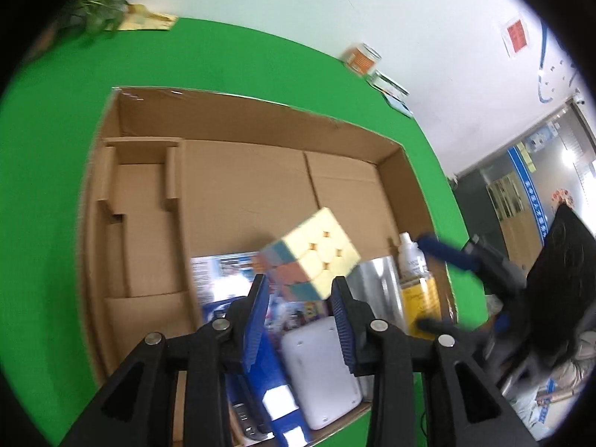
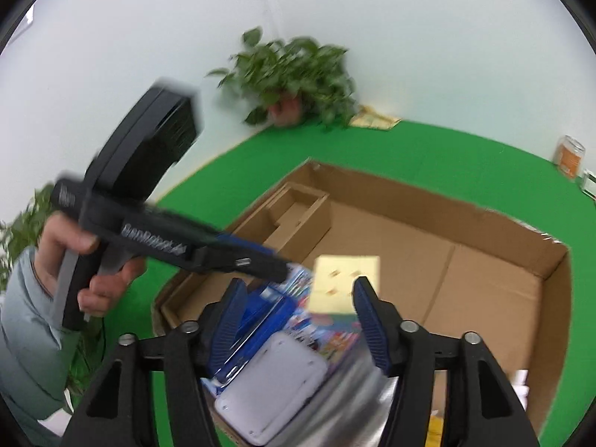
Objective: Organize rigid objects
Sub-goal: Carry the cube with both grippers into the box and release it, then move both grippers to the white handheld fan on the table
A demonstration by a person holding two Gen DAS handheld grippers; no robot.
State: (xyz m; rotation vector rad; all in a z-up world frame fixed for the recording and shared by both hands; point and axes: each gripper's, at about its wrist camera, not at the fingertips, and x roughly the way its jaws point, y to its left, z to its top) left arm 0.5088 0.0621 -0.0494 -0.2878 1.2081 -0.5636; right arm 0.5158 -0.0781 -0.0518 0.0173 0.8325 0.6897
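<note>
Left gripper (image 1: 300,290): one, jaws narrow, empty; right gripper (image 2: 300,296): one, jaws parted, empty; puzzle cube (image 1: 314,253): one, pastel, just ahead of left fingertips, inside cardboard box (image 1: 260,119): one; white device (image 1: 320,368): one; yellow bottle (image 1: 415,290): one; potted plant (image 2: 294,78): one, on green table (image 1: 56,149).

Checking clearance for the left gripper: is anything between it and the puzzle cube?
Nothing visible. The puzzle cube sits just past the left gripper fingertips, partly between the jaws, with no clear contact. It rests on packets in the cardboard box. The right gripper is off to the side by the yellow bottle.
</note>
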